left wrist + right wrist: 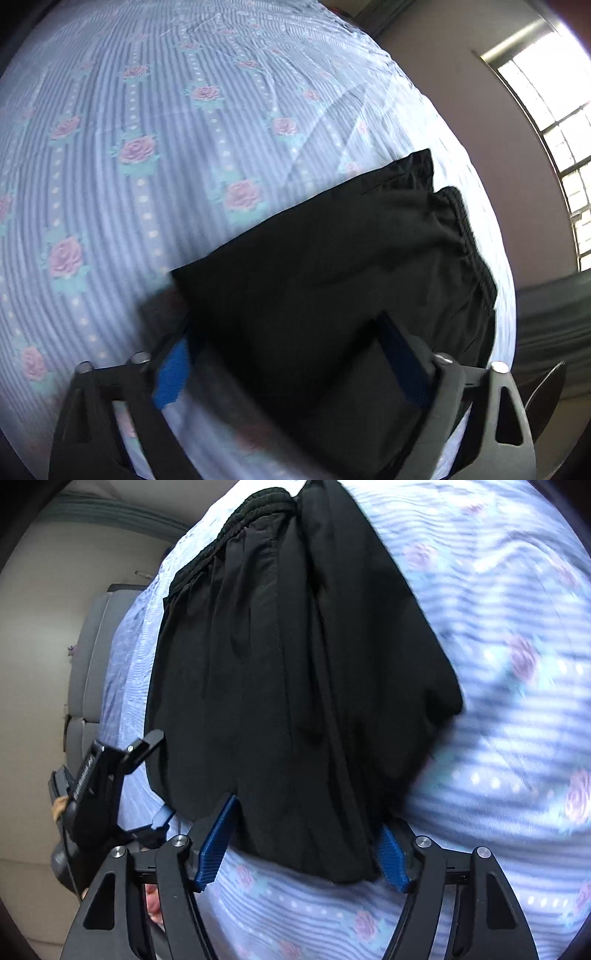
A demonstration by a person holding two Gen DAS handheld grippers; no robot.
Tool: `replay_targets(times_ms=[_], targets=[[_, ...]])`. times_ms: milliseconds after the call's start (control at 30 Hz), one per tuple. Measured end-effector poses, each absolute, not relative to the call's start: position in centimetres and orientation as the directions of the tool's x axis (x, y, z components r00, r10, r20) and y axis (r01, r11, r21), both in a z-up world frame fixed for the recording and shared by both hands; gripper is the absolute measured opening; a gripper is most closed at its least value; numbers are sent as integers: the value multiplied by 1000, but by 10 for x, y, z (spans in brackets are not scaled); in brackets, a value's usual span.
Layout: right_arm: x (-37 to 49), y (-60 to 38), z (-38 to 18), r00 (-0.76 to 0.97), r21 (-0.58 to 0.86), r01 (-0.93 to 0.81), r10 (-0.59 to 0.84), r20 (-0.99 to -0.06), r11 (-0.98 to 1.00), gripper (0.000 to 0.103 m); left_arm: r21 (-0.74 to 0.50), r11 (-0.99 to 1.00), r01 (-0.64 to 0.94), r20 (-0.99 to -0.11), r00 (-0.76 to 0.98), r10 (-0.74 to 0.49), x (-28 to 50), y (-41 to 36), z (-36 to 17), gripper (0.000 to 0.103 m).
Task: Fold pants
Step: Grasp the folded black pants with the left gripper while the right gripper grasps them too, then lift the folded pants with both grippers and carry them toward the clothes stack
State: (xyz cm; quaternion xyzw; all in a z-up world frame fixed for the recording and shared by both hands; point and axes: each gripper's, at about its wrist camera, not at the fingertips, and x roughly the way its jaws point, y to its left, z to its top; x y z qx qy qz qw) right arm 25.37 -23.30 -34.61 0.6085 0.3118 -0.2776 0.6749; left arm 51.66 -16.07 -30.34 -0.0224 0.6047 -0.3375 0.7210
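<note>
left wrist view: your left gripper (291, 354) has its jaws spread wide, blue pads either side of the near edge of the black pants (332, 266), nothing pinched as far as i can tell. pants lie on the striped rose-print bedsheet (129, 155) as a compact stacked bundle, elastic waistband (469, 243) along the right edge near the bed's side. window (554, 110) behind, wall btw.

right wrist view: your right gripper (306, 834) also gapes wide, pads straddling the near folded edge, not clamped on cloth. layers look doubled over, w/ the waistband at the far end. the other gripper shows at left, off the pants.

judgement: folding looks mostly done, pants reduced to a short thick rectangle. what's left prob just squaring edges, flattening, maybe one more fold; can't tell if legs are aligned underneath.
</note>
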Motion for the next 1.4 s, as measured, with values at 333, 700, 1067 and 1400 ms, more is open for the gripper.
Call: replay_targets(times_ms=[333,700,1067,1400], targets=[[262,-266,-322,653,652,708,101,-751,272,15,-337,749,571,-891,64,-449,485,-181,-251,15],[229,-270,-178,717,655,543,116,-687,525,14,-238,741,628,-880,184,-439,416,-139,-127,13],[178,-211,-63,709,628,306,269,-652,716,14,-245,831,499,-817,356,-454,320,-66,-6,12],[169,-122,-5,664,608,40,434,-610,793,14,-267,912,312,-762,511,-398,268,69,49,12]])
